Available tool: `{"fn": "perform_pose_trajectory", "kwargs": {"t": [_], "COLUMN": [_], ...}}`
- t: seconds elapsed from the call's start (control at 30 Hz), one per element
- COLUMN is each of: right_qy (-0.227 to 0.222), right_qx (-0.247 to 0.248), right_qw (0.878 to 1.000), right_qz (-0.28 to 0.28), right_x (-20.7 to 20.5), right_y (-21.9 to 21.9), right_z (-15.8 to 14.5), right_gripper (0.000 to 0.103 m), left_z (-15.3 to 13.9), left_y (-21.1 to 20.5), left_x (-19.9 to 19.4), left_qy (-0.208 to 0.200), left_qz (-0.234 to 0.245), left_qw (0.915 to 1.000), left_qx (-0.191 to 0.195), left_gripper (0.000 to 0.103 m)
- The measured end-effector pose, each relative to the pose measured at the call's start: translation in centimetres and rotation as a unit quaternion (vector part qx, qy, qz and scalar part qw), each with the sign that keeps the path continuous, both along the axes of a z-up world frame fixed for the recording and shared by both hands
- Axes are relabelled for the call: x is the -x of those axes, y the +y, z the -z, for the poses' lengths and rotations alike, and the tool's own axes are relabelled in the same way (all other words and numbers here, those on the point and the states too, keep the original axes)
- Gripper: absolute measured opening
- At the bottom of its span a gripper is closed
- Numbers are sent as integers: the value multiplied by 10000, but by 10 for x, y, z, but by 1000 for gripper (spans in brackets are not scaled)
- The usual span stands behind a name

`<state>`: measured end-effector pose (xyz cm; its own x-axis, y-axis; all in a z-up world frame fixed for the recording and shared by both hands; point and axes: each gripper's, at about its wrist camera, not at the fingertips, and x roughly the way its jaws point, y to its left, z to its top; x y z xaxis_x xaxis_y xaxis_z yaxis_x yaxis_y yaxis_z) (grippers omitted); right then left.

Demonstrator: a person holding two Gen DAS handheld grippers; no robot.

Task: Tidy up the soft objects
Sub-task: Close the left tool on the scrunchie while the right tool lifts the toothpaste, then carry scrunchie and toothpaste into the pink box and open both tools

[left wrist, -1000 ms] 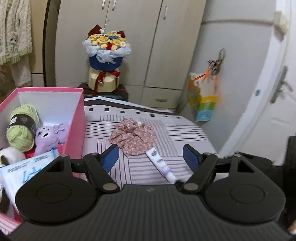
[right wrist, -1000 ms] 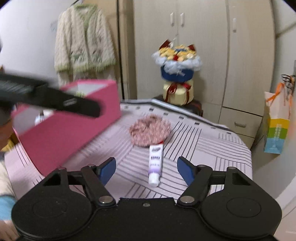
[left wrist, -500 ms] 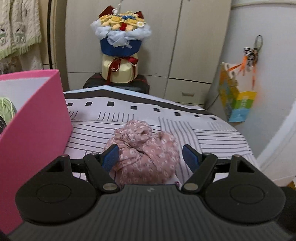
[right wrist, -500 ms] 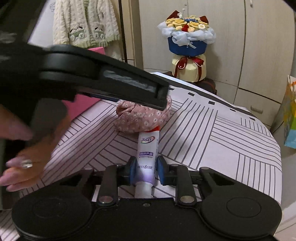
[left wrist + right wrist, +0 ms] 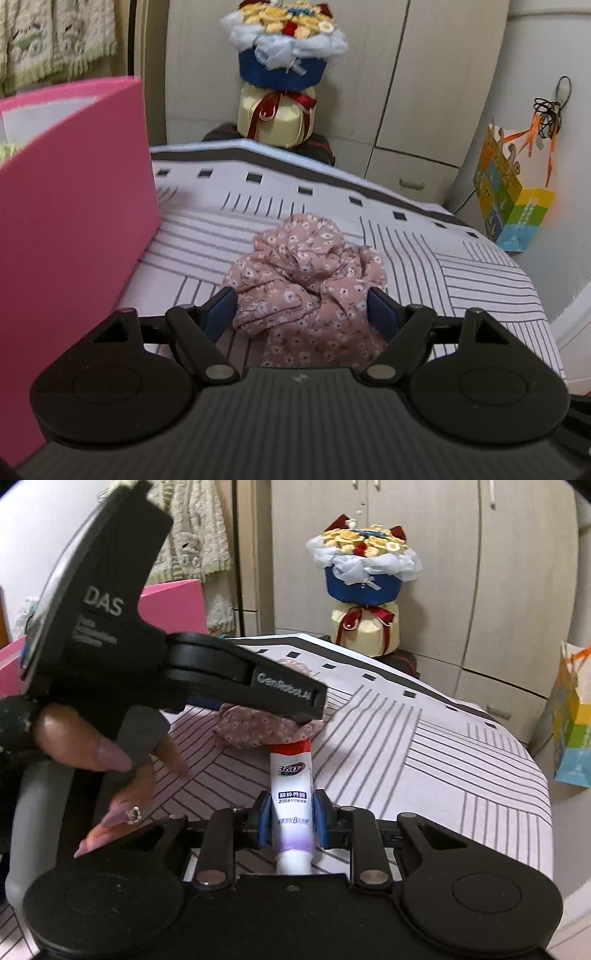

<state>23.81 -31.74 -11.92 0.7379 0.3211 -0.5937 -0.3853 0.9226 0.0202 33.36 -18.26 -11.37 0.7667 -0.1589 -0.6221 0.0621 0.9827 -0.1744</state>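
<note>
Pink floral scrunchie (image 5: 303,280) lies on the striped desk (image 5: 461,273), sitting between the fingers of the left tool (image 5: 302,306). Fingers are apart, one on each side of the fabric; left pad (image 5: 220,312) and right pad (image 5: 382,313) look to be at the edges of the cloth, but I cannot tell whether they press it.

Right tool (image 5: 291,819) is clamped on the toothpaste tube (image 5: 292,805). Tube lies flat on the desk, cap end near, far end touching or tucked under the scrunchie (image 5: 258,727); which of the two I cannot tell, the left tool's body covers that spot in the right view.

Left hand (image 5: 110,771) grips the left tool's handle, ring on one finger.

Pink box (image 5: 70,206) stands at the left, just beside the scrunchie, open top; a bit of green shows inside at the far left edge.

Far side beyond the desk: bouquet (image 5: 284,48) in front of a wardrobe (image 5: 443,74). Paper bag (image 5: 513,206) hangs at the right. Knit cardigan (image 5: 55,37) hangs far left.
</note>
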Motion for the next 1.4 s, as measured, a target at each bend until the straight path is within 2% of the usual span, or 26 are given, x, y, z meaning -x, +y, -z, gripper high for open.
{"fn": "perform_pose_trajectory", "kwargs": {"t": [0.13, 0.17, 0.23, 0.27, 0.3, 0.33, 0.4, 0.57, 0.67, 0.8, 0.97, 1.17, 1.4], "right_qy": [80, 90, 155, 182, 203, 205, 152, -133, -221, -286, -308, -413, -378], "right_qx": [-43, -29, -60, -128, -217, -322, -473, -784, -970, -1136, -1274, -1229, -934], "right_qw": [9994, 9991, 9979, 9970, 9961, 9950, 9929, 9874, 9838, 9783, 9748, 9738, 9764], "right_qz": [327, 411, 631, 735, 827, 921, 1079, 1367, 1490, 1708, 1806, 1869, 1910], "right_x": [8, 10, 14, 17, 20, 25, 33, 54, 64, 85, 112, 140, 167], "right_y": [-9, -11, -16, -19, -22, -26, -29, -30, -28, -22, -11, 2, 14], "right_z": [-3, -2, -2, -2, -2, -2, -2, -9, -11, -11, -9, -10, -14], "right_gripper": [27, 27, 27, 27, 27, 27, 27, 27, 27, 28, 28, 27, 28], "left_z": [1, 1, 1, 0, -1, -2, -5, -11, -19, -30, -33, -39, -36], "left_y": [-2, -2, -4, -5, -5, -5, -5, 2, 6, 15, 24, 37, 58], "left_x": [-1, -1, 0, 1, 1, 2, 6, 27, 50, 84, 123, 164, 205], "left_qy": [-12, -15, -58, -95, -90, -56, -92, -216, -445, -639, -698, -800, -676], "left_qz": [-8, 15, 33, 127, 214, 241, 246, 265, 309, 495, 800, 1129, 1403], "left_qw": [10000, 9999, 9994, 9991, 9991, 9991, 9987, 9987, 9977, 9962, 9942, 9904, 9878], "left_qx": [-41, -103, -328, -381, -350, -334, -427, -384, -407, -321, -156, -63, -100], "left_gripper": [78, 75, 50, 44, 31, 22, 17, 15, 15, 15, 15, 15, 15]}}
